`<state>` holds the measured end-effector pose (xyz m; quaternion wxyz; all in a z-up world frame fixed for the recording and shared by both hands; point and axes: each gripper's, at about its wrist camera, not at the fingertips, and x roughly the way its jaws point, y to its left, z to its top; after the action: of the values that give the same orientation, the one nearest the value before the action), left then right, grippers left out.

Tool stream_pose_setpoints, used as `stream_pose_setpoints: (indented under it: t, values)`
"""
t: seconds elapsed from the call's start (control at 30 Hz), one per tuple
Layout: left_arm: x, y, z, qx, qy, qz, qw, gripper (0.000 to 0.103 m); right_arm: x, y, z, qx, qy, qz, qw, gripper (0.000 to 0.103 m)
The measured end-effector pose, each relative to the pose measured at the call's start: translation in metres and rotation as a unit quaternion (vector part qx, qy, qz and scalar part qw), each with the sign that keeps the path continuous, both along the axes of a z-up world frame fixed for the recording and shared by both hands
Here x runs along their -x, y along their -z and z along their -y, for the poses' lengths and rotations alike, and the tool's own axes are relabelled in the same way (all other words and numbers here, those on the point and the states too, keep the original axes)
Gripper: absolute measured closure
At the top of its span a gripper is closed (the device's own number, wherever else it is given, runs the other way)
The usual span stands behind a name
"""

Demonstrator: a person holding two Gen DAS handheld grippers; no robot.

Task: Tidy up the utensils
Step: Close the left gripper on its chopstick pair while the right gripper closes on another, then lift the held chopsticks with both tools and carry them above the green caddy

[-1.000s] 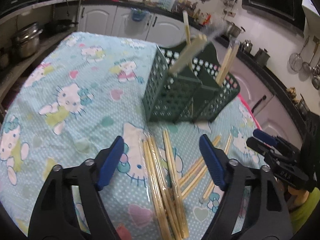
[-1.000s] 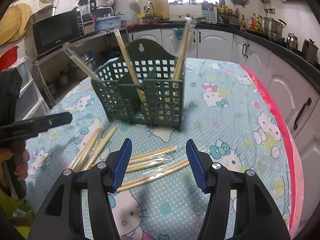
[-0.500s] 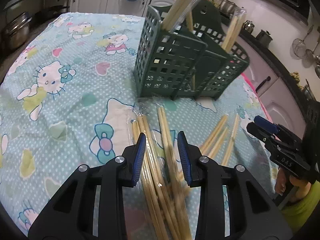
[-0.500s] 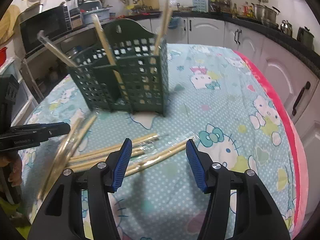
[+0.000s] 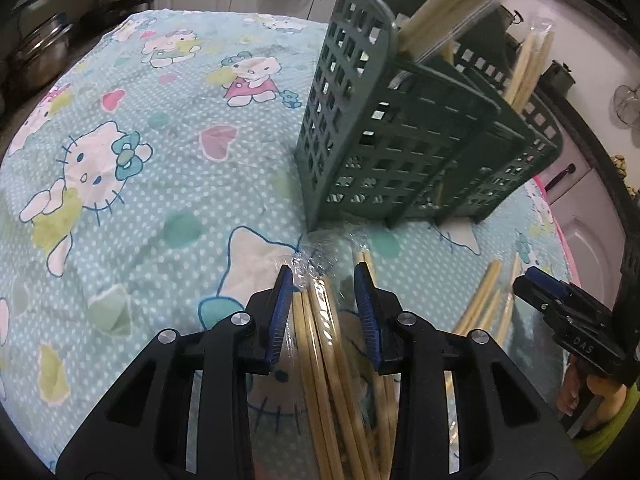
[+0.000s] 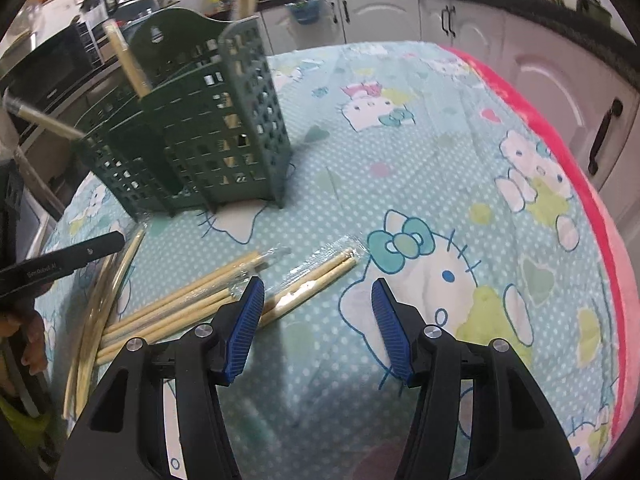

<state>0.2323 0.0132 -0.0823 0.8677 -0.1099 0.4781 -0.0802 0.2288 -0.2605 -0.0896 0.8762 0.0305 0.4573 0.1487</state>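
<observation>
Several plastic-wrapped pairs of wooden chopsticks (image 5: 320,344) lie loose on the tabletop (image 5: 132,184), which is covered by a turquoise Hello Kitty cloth. In the left wrist view, one bundle lies between the blue pads of the left hand-held gripper (image 5: 325,304); its jaws stand partly closed around the sticks, the left pad just beside the wrapper, and whether they actually pinch it cannot be told. More wrapped pairs (image 6: 304,284) lie fanned out in front of the right hand-held gripper (image 6: 318,316), whose jaws are wide apart and hold nothing; its left pad sits over the nearest pair's end. Just beyond the loose sticks stands a dark green lattice utensil caddy (image 6: 208,128) with several compartments, upright on the cloth. Wrapped chopsticks (image 5: 448,12) already lean out of its compartments. Behind are white kitchen cabinets (image 6: 460,28).
</observation>
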Motion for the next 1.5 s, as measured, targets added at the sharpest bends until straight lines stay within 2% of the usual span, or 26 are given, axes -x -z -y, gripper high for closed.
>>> stream_pose_setpoints:
  t: [0.17, 0.33, 0.6, 0.7, 0.9, 1.2, 1.5]
  values:
    - [-0.01, 0.002, -0.005, -0.002, -0.001, -0.009, 1.0, 0.089, -0.011, 0.002, 0.002, -0.013, 0.014, -0.017, 1.0, 0.05]
    - [-0.018, 0.005, -0.014, 0.017, 0.003, -0.018, 0.9997, 0.091, -0.024, 0.005, 0.003, -0.022, 0.036, -0.036, 0.998, 0.058]
    - [-0.023, 0.008, -0.032, 0.073, 0.0, -0.034, 0.9968, 0.094, -0.039, 0.006, 0.01, -0.019, 0.065, -0.044, 0.997, 0.088]
    - [-0.025, 0.01, -0.041, 0.094, -0.001, -0.038, 0.9949, 0.095, -0.042, 0.004, 0.014, -0.031, 0.065, -0.045, 0.996, 0.093]
    - [-0.019, 0.004, -0.06, 0.124, -0.007, -0.032, 0.9918, 0.095, -0.039, -0.003, 0.017, -0.051, 0.06, -0.033, 0.996, 0.094]
    - [0.002, -0.016, -0.075, 0.14, -0.015, 0.002, 0.9901, 0.098, -0.027, -0.019, 0.017, -0.054, 0.046, -0.005, 0.997, 0.095]
    - [0.023, -0.048, -0.066, 0.153, -0.001, 0.048, 0.987, 0.098, -0.011, -0.052, 0.007, -0.063, 0.002, 0.042, 0.997, 0.097]
